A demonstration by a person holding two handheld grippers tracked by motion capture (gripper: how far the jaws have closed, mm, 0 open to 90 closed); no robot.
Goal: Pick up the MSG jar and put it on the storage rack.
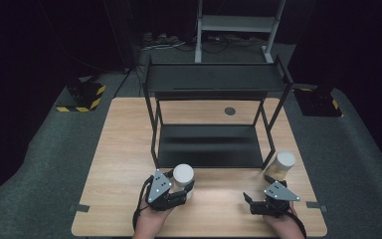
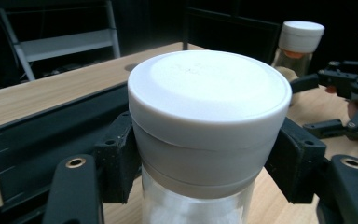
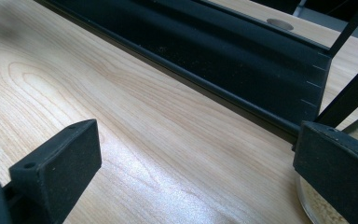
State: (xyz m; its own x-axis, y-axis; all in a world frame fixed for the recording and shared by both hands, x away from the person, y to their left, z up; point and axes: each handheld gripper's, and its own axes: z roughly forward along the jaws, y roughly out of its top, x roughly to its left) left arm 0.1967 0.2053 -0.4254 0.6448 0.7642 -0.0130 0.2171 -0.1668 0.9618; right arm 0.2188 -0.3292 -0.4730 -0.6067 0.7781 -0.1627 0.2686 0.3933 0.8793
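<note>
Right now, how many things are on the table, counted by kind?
Jars with white lids: 2, one between the left gripper jaws, one by the shelf's right front leg
Black two-level metal shelf: 1
Hand-held grippers: 2, left and right
Total: 5

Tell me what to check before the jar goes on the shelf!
1. Left claw around the near jar, jaws on both sides under the lid: ok.
2. Grip tight enough to lift: cannot tell.
3. Jar lid on: ok.
4. Lower shelf bare, room for a jar: ok.
5. Right claw open, holding nothing: ok.
6. Second jar stands by the rack's right post, apart from the left claw's way: ok.
</note>
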